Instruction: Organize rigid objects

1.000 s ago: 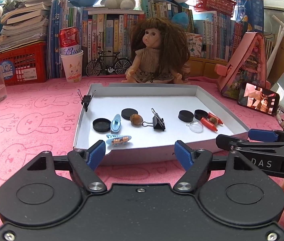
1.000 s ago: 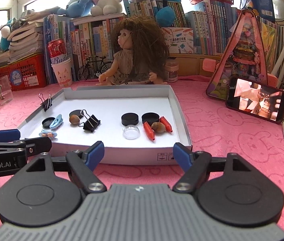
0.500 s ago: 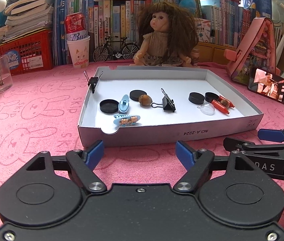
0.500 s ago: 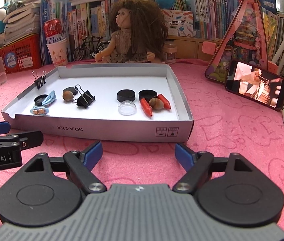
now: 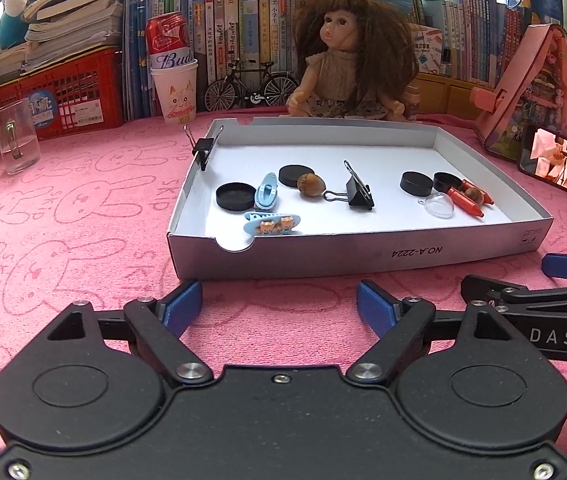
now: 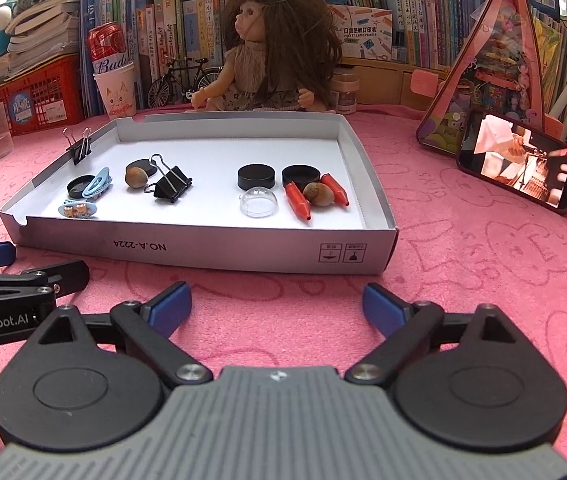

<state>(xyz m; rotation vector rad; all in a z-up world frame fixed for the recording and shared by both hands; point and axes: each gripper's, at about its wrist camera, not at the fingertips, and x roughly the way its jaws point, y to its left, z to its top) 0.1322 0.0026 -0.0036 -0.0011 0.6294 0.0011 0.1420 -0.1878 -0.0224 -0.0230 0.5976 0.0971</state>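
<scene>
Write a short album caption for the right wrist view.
Open right tongs wait before a white tray of binder clips, nuts, caps and hair clips.

Both wrist views sit low over the desk point(image 5: 63, 208), just short of the tray point(image 5: 363, 256), facing the doll point(image 5: 347, 60). The left looks from its left corner, the right from its right corner; both share the tray point(image 6: 203, 246).

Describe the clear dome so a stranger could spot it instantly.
Find the white tray before the doll. Toward its right end, the clear dome sits just in front of a black cap, left of a red crayon. It is the only see-through piece.
</scene>
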